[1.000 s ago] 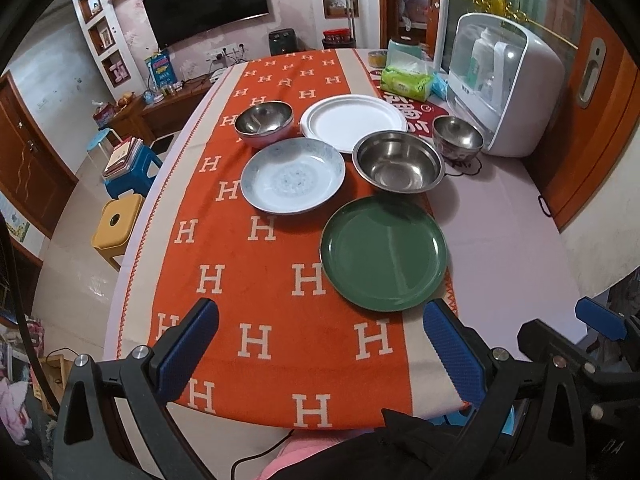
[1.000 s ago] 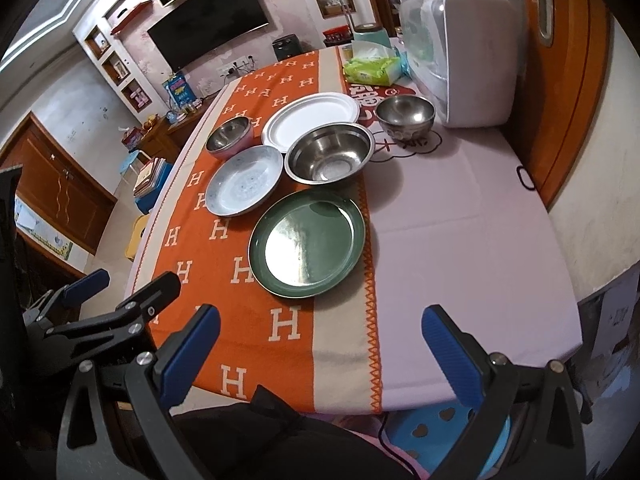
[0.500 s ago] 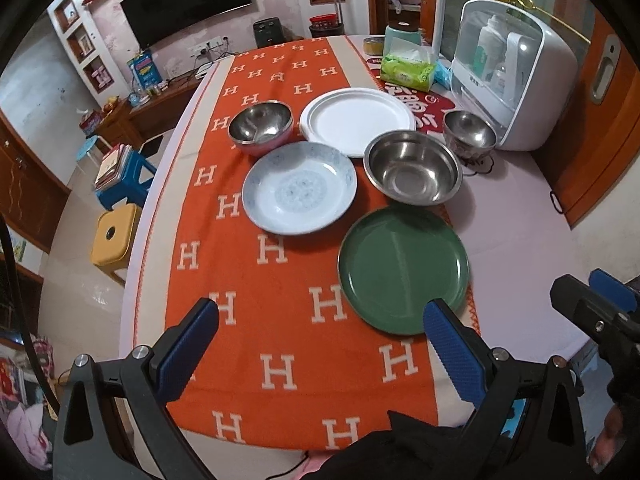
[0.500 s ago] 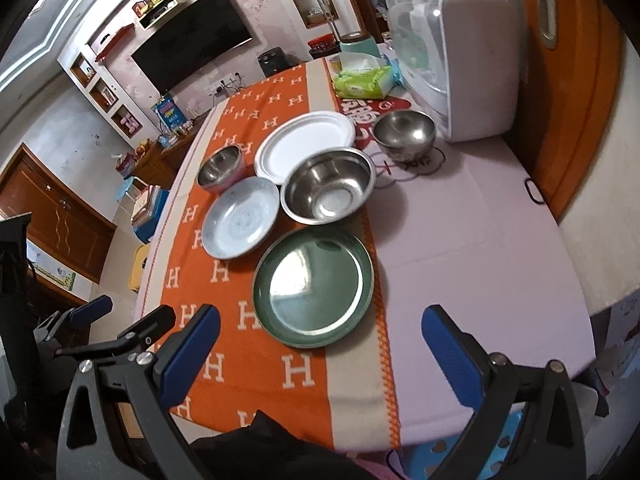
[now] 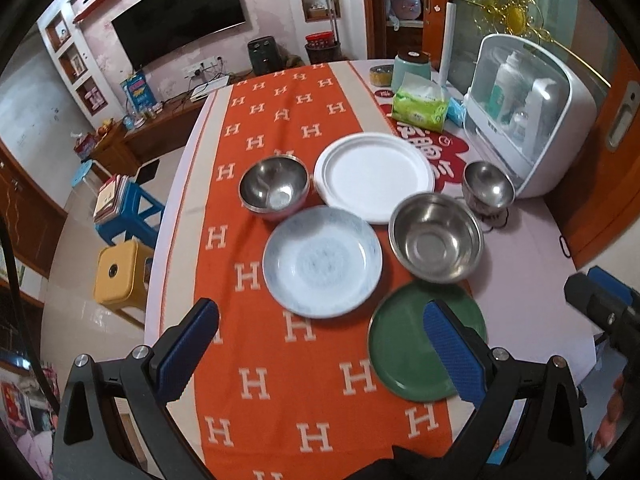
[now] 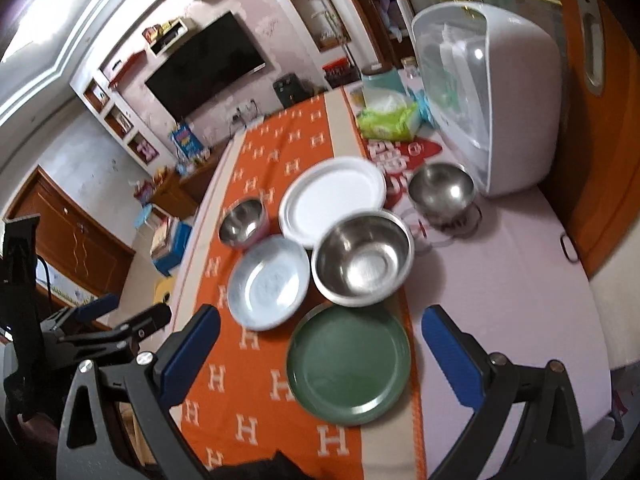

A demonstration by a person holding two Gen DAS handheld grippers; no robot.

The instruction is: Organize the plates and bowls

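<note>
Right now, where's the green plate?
Nearest dish in both views: green plate on the runner's right edge, just in front of the large steel bowl.

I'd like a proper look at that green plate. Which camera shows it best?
The right wrist view: the green plate lies whole and unobstructed between the open fingers. In the left wrist view, the plate is partly covered by the left gripper's blue finger.

The green plate (image 5: pixel 404 344) is partly covered by a blue finger pad (image 5: pixel 454 354) of the left gripper (image 5: pixel 320 350). Items inside the white cabinet (image 6: pixel 492 92) are blurred beyond telling. Both gripper bodies are cut off by the lower edges
</note>
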